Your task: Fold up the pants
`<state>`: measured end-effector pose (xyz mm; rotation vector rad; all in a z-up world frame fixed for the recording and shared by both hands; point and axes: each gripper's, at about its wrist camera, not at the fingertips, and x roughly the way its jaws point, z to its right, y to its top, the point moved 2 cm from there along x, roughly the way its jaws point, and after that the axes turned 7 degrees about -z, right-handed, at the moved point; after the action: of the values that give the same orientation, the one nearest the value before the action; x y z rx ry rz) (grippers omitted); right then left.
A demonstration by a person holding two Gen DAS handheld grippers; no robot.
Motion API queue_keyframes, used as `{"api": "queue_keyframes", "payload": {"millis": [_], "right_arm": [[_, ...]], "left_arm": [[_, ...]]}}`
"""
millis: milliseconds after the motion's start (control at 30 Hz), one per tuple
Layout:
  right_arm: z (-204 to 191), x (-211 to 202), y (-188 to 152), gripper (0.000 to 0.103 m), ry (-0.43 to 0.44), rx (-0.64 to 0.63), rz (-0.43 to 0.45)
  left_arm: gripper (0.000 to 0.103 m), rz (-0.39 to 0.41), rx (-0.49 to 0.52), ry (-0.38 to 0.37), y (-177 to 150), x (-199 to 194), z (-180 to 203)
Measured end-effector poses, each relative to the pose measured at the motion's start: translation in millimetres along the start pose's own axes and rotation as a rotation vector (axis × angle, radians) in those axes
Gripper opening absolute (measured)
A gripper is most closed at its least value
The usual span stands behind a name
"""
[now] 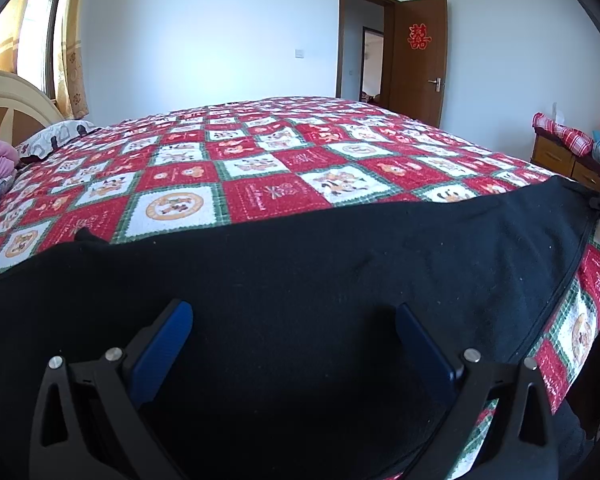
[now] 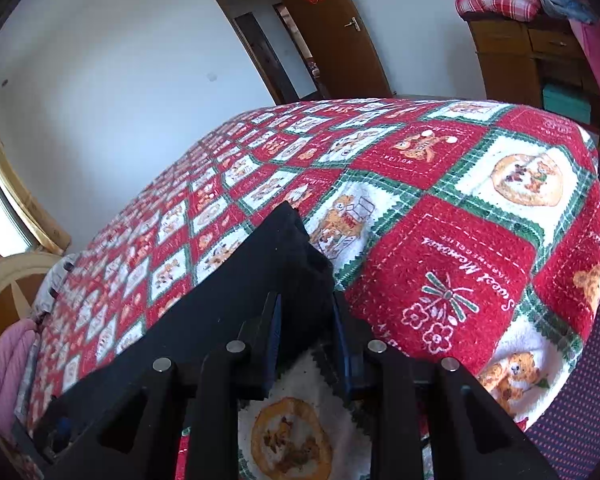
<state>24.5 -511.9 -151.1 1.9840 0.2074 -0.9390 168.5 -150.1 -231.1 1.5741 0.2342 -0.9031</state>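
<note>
Across the lower frame, black pants (image 1: 320,280) are spread unfolded on the bedspread (image 1: 260,184); left gripper (image 1: 292,320) fingers stand apart above them, right gripper (image 2: 306,320) is clamped on one end, folding judged barely begun.

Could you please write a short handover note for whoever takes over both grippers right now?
Left gripper: open, hovering low over the black pants, gripping nothing.
Right gripper: shut on one end of the pants, pinching a bunched edge between its blue pads.
Pants: spread out in a long strip along the near edge of the bed, on the red patchwork bedspread. The right gripper shows at the far right end of the strip in the left wrist view.
Done: pants laid out, one end gripped.
Left: probably close the left gripper on the fabric, then fold; no crosswise fold is visible yet.
</note>
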Motion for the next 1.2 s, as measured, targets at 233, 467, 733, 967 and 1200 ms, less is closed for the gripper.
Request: {"api": "queue_keyframes", "payload": {"millis": [233, 467, 733, 967, 1200], "right_arm": [[19.1, 0.3, 4.9, 0.011, 0.127, 0.118, 0.003], [5.2, -14.8, 9.3, 0.01, 0.157, 0.074, 0.057], [-48.3, -28.2, 2.4, 0.01, 0.11, -0.15, 0.131], [-96.6, -31.9, -20.9, 0.01, 0.115, -0.356, 0.154], [-120.2, -28.7, -30.4, 0.01, 0.136, -0.427, 0.142]], "left_arm": [[0.103, 0.006, -0.002, -0.01, -1.6, -0.8, -1.4], [0.103, 0.009, -0.007, -0.026, -2.8, -1.9, -3.0], [0.103, 0.024, -0.037, -0.044, -4.4, -9.4, -5.2], [0.103, 0.043, -0.099, -0.051, -5.8, -18.0, -18.5], [0.103, 0.055, -0.195, 0.012, -9.4, -24.7, -49.6]]}}
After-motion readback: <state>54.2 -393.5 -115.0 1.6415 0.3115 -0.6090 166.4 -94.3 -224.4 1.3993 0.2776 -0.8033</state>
